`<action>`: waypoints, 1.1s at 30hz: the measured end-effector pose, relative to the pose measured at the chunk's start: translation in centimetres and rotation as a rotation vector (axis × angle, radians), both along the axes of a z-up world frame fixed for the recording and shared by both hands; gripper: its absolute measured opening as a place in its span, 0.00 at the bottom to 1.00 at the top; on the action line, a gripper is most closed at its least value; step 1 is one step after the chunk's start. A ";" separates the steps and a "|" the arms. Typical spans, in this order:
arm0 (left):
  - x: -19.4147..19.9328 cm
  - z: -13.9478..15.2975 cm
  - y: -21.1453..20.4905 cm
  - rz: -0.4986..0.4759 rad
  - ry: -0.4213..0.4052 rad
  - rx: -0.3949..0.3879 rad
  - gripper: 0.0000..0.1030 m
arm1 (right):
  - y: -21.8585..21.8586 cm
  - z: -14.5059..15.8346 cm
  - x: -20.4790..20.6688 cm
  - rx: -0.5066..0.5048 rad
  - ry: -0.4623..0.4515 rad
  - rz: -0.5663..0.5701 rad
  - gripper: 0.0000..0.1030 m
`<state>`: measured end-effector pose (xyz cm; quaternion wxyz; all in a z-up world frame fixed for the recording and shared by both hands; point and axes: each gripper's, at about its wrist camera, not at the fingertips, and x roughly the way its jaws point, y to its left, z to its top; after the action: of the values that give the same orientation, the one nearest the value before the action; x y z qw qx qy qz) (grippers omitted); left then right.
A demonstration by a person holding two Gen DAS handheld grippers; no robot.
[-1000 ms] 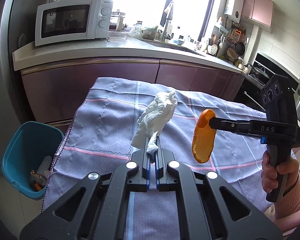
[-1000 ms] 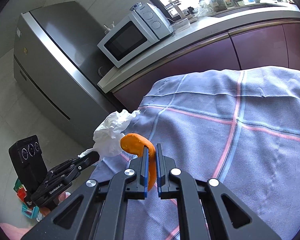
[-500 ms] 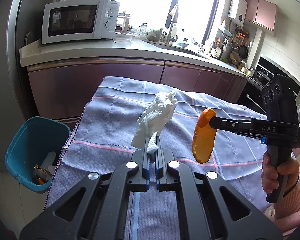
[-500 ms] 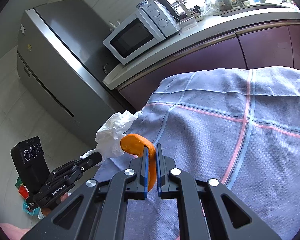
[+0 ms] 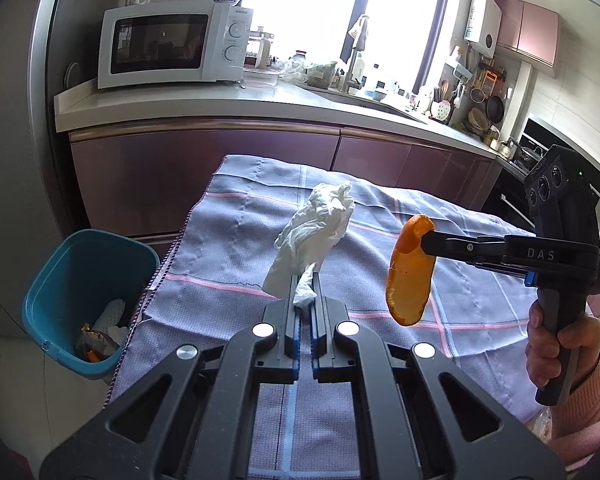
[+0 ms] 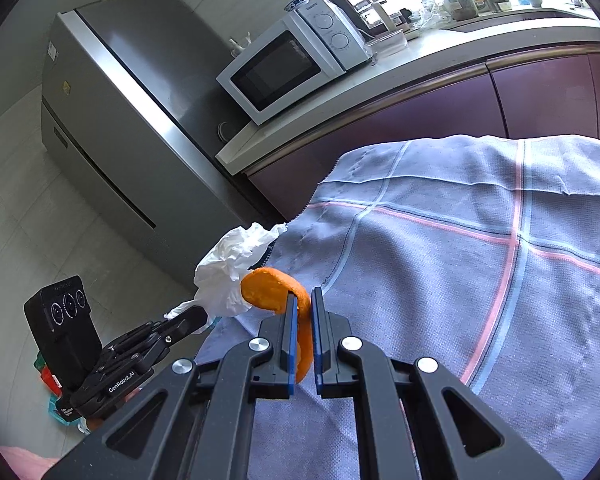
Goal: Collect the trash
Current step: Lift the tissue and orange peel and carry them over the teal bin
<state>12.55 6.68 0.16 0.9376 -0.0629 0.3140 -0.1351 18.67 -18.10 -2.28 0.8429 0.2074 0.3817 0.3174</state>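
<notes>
Closest in the left wrist view, the left gripper [image 5: 305,280] has its two black fingers pressed together on the lower tail of a crumpled white paper tissue [image 5: 312,234], which stands up above the fingertips, clear of the cloth. In the right wrist view, the right gripper [image 6: 304,300] is clamped on a curved orange peel [image 6: 274,290], its blue-lined pads squeezing the peel's edge while the rest curls out to the left. Seen from the left wrist camera, that peel [image 5: 410,270] hangs downward from the right gripper's fingertips, held in the air above the table just to the right of the tissue. Beneath both lies a grey-blue woven tablecloth with pink and light-blue stripes [image 5: 228,248], draped over the table's edges. Left of the table, on the floor, stands a teal plastic waste bin [image 5: 64,276] already holding some wrappers and scraps. Farther back runs a row of maroon cabinets under a pale countertop [image 5: 204,100], which carries a white microwave oven [image 5: 172,46]. A tall stainless-steel refrigerator [image 6: 128,120] stands beside the counter's end.
</notes>
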 end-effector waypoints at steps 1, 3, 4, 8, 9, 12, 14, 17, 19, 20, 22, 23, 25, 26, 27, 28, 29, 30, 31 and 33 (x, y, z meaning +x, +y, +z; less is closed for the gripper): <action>-0.1 0.0 0.1 0.002 -0.001 0.000 0.04 | 0.1 0.0 0.0 0.001 0.001 0.001 0.05; -0.3 0.0 0.3 0.006 -0.001 0.000 0.04 | 0.3 0.0 0.0 0.000 0.000 0.004 0.05; -0.3 0.0 0.4 0.009 -0.001 0.001 0.04 | 0.4 0.0 0.1 0.000 0.001 0.006 0.05; -0.5 0.0 0.9 0.024 0.002 0.000 0.04 | 0.9 0.0 0.3 0.003 0.005 0.016 0.05; -0.6 0.0 1.1 0.027 0.001 0.000 0.04 | 0.9 0.1 0.3 0.005 0.007 0.021 0.05; -0.8 0.0 1.5 0.041 -0.002 0.001 0.04 | 1.6 0.1 0.8 0.009 0.011 0.035 0.05; -0.8 0.1 2.0 0.054 -0.003 0.002 0.04 | 2.2 0.2 1.0 0.008 0.010 0.045 0.05; -0.9 0.2 2.7 0.076 -0.007 -0.001 0.04 | 3.2 0.3 1.3 0.006 0.007 0.062 0.05; -1.1 0.3 3.3 0.093 -0.010 -0.002 0.04 | 3.8 0.4 1.6 0.007 0.007 0.074 0.05; -1.1 0.3 3.7 0.103 -0.012 -0.003 0.04 | 4.2 0.5 1.7 0.007 0.006 0.080 0.05; -1.2 0.4 4.5 0.123 -0.015 -0.001 0.04 | 4.8 0.5 1.9 0.007 0.007 0.093 0.05; -1.3 0.5 4.9 0.133 -0.016 -0.001 0.04 | 5.2 0.5 2.1 0.008 0.009 0.101 0.05; -1.4 0.6 5.7 0.154 -0.019 -0.001 0.04 | 6.0 0.6 2.3 0.012 0.014 0.112 0.05; -1.5 0.7 6.1 0.165 -0.021 -0.001 0.04 | 6.3 0.6 2.5 0.012 0.015 0.118 0.05; -1.5 0.7 6.5 0.174 -0.022 -0.002 0.04 | 6.8 0.6 2.6 0.012 0.016 0.125 0.05; -1.6 0.7 7.0 0.186 -0.023 -0.003 0.04 | 7.2 0.6 2.8 0.014 0.017 0.131 0.05; -1.6 0.7 7.3 0.196 -0.023 -0.002 0.04 | 7.6 0.7 3.0 0.014 0.018 0.138 0.05; -1.7 0.7 7.8 0.207 -0.023 -0.001 0.04 | 8.1 0.7 3.2 0.014 0.019 0.144 0.05; -1.7 0.7 8.1 0.216 -0.023 0.001 0.04 | 8.6 0.7 3.4 0.014 0.022 0.152 0.05; -1.7 0.7 8.9 0.236 -0.021 0.004 0.04 | 9.5 0.6 3.8 0.014 0.025 0.166 0.05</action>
<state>10.84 15.57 0.86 0.9504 -0.0962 0.2946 -0.0240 22.49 -8.64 -1.70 0.8073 0.1848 0.4061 0.3863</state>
